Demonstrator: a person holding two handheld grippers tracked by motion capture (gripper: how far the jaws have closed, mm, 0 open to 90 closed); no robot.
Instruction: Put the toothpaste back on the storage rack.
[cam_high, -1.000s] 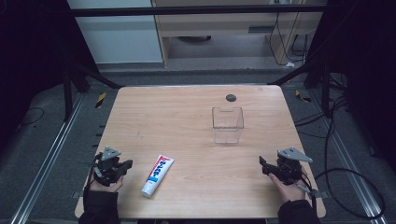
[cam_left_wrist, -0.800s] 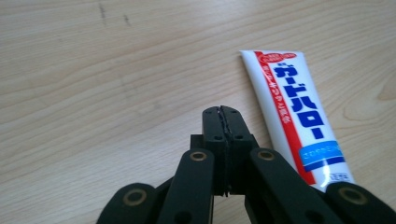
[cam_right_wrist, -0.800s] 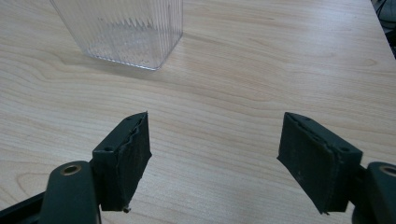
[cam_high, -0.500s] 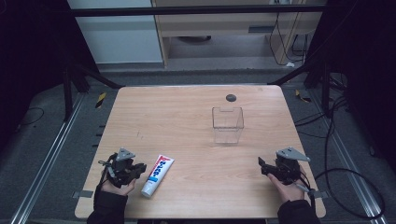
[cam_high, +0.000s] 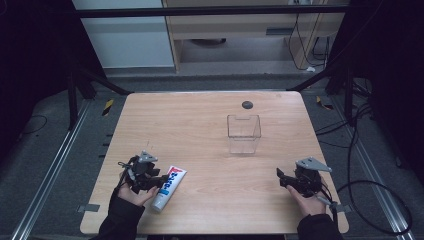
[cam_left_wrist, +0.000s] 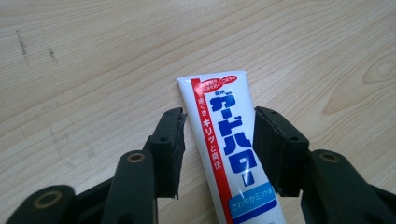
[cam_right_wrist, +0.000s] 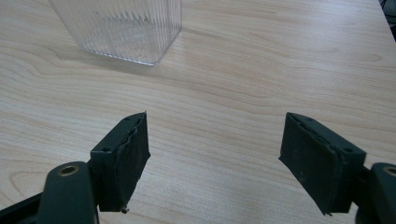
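Straddling the toothpaste tube (cam_left_wrist: 233, 154), the left hand-held gripper (cam_left_wrist: 219, 149) has its jaws spread, one on each long side of the tube. In the left gripper view the right jaw looks to be touching the tube's edge, while a thin gap shows at the left jaw; not pinched. Tube is white with a red stripe and blue lettering, lying flat on the table (cam_high: 200, 125) near its front left corner, flat crimped end pointing away from the person. In the high view the tube (cam_high: 167, 187) lies just right of the left hand-held gripper (cam_high: 155, 181), held by the left hand (cam_high: 134, 192).

Right hand-held gripper (cam_right_wrist: 215, 158) has its jaws spread wide over bare wood, pinching nothing. In the high view it (cam_high: 285, 179) sits near the front right corner, held by the right hand (cam_high: 307, 200), well apart from the tube.

Clear ribbed plastic container (cam_high: 244, 134) stands upright right of the table's centre, also seen ahead of the right jaws (cam_right_wrist: 121, 28). Small dark round spot (cam_high: 247, 104) on the tabletop beyond it, near the far edge.
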